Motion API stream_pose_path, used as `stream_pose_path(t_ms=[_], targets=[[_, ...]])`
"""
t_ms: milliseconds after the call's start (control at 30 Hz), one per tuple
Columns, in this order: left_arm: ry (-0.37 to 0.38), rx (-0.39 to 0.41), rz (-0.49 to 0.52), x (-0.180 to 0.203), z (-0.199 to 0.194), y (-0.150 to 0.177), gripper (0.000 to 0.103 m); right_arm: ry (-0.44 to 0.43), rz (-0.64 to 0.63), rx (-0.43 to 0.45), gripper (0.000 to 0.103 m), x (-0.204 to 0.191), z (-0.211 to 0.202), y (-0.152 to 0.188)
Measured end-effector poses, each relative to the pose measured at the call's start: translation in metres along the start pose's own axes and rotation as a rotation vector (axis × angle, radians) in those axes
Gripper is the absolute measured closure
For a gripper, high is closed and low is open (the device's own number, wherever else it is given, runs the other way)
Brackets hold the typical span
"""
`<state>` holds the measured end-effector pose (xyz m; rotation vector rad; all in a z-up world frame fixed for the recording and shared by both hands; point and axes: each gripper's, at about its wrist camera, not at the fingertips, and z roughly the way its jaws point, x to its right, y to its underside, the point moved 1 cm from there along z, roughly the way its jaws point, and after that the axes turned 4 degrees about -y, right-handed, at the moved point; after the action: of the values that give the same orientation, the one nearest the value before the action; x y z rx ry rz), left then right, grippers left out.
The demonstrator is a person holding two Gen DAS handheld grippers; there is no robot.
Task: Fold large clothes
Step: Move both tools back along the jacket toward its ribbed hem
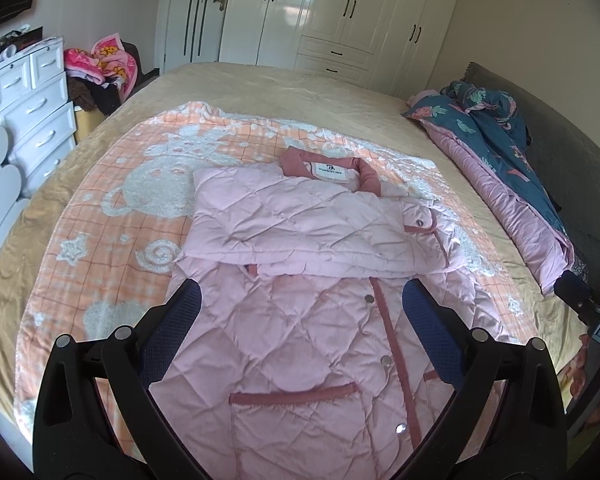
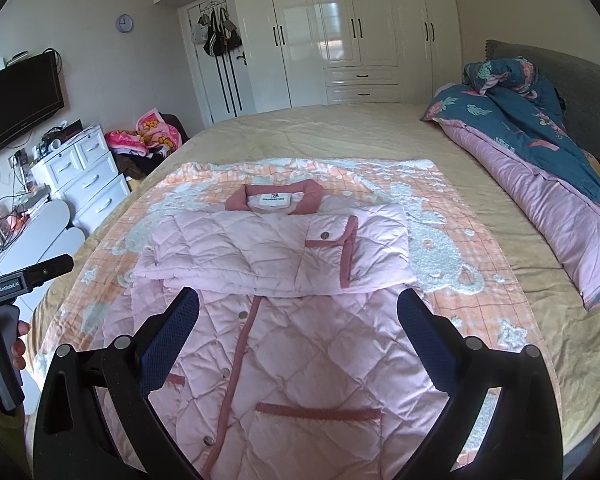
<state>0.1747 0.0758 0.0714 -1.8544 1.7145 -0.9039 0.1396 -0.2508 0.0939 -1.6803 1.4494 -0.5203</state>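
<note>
A pink quilted jacket point(image 1: 300, 340) with darker pink trim and snap buttons lies flat on an orange and white patterned blanket point(image 1: 112, 208) on the bed. Both sleeves are folded across its chest below the collar point(image 1: 328, 166). My left gripper point(image 1: 300, 296) is open and empty, held above the jacket's lower front. In the right wrist view the jacket point(image 2: 292, 352) and blanket point(image 2: 460, 280) show again. My right gripper point(image 2: 298, 300) is open and empty above the jacket's lower half. The left gripper's body point(image 2: 24, 280) shows at the left edge, in a hand.
A rolled blue floral quilt with pink lining point(image 2: 540, 168) lies along the bed's right side by the grey headboard. White drawers point(image 2: 84, 176) and a pile of clothes point(image 2: 148, 140) stand left of the bed. White wardrobes point(image 2: 340, 32) line the far wall.
</note>
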Motion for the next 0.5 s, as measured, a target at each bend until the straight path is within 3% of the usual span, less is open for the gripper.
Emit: stream_pose_path(t_ms=[500], targets=[[-0.031,-0.041,-0.012,-0.016,-0.004,0.045,0.008,0.028,0.008,-0.023,0.004,0.02,-0.023,0.036]])
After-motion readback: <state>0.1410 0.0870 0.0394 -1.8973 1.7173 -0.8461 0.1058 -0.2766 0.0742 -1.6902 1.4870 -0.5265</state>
